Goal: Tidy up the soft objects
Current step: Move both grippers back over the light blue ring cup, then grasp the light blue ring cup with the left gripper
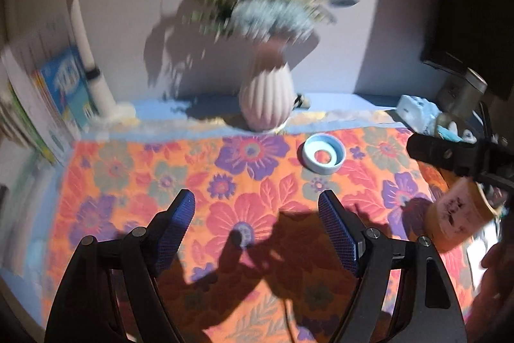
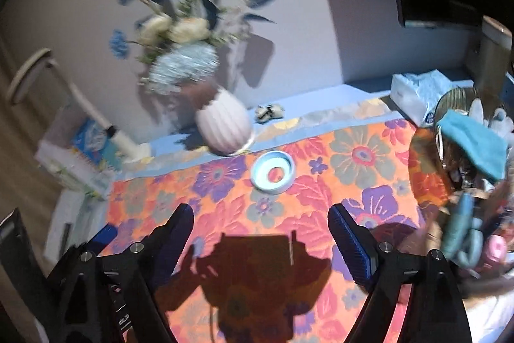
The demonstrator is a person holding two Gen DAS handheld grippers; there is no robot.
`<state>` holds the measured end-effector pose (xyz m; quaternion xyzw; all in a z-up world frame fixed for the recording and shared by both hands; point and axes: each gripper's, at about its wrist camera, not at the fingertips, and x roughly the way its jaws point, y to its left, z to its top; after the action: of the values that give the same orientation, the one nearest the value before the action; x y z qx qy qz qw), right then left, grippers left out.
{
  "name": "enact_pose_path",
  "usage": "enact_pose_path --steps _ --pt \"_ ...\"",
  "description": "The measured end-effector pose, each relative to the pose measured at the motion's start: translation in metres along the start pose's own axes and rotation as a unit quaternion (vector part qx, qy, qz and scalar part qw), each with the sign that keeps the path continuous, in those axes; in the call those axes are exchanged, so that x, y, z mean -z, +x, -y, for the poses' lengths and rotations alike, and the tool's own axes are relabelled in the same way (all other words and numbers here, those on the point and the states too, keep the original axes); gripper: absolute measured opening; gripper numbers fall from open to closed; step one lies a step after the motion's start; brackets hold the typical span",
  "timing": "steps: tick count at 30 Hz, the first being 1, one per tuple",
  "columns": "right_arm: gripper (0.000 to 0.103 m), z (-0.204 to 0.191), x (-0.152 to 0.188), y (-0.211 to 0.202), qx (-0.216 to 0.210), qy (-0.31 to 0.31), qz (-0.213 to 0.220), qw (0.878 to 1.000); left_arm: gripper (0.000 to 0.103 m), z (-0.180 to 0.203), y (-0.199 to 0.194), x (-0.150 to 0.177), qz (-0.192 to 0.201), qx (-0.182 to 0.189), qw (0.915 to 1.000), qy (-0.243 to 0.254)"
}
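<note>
Two hand-held grippers, both empty: left gripper [image 1: 257, 214] with jaws spread wide over the floral cloth [image 1: 135, 176]; right gripper [image 2: 260, 227] likewise spread wide, nothing between its blue pads [image 2: 350, 243]. Soft objects: a heap at the right edge of the table, in and about a ribbed clear container [image 2: 462, 105] whose outline is blurred. Topmost item, a teal cloth [image 2: 472, 143], lies draped with its long axis running from far-left to near-right, its lower end toward the near side. Below it, a light-blue soft piece [image 2: 459, 233], long axis roughly near-to-far, and a pink item [image 2: 496, 249], identity unclear. A pack of tissues [image 2: 417, 95] sits just beyond the heap. Other fixtures: ribbed white vase [image 1: 266, 98] of artificial flowers at the far centre; light-blue ring-shaped lid [image 1: 323, 154] on the cloth, just near-right of the vase; small crumpled object [image 2: 270, 112] right of the vase, too blurred to name; books [image 1: 61, 98] standing at the far left; printed orange cup [image 1: 459, 211] at the right. Progress, by judgement: early or between items. The heap looks unsorted, no gripper holds anything, and the middle of the cloth bears only the lid, so most of the sorting appears left to do.
</note>
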<state>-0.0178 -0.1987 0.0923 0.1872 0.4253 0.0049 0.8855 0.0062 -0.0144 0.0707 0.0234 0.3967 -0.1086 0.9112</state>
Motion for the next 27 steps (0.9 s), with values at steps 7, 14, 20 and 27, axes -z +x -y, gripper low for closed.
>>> enact_pose_path --steps 7,14,20,27 --pt "0.084 0.011 -0.051 0.076 0.049 0.008 0.039 0.998 0.078 0.021 0.081 -0.005 -0.038 0.079 0.9962 0.003" --pt "0.072 0.015 -0.110 0.151 0.069 -0.049 0.025 0.996 0.078 0.046 0.133 -0.023 -0.046 0.101 0.9934 0.026" --pt "0.071 0.025 -0.134 0.211 0.039 -0.076 -0.026 0.996 0.078 0.048 0.157 -0.032 -0.048 0.110 0.9925 0.021" --pt "0.071 0.052 -0.145 0.253 -0.048 -0.013 -0.065 0.997 0.078 0.043 0.168 -0.033 -0.058 0.129 0.9900 0.007"
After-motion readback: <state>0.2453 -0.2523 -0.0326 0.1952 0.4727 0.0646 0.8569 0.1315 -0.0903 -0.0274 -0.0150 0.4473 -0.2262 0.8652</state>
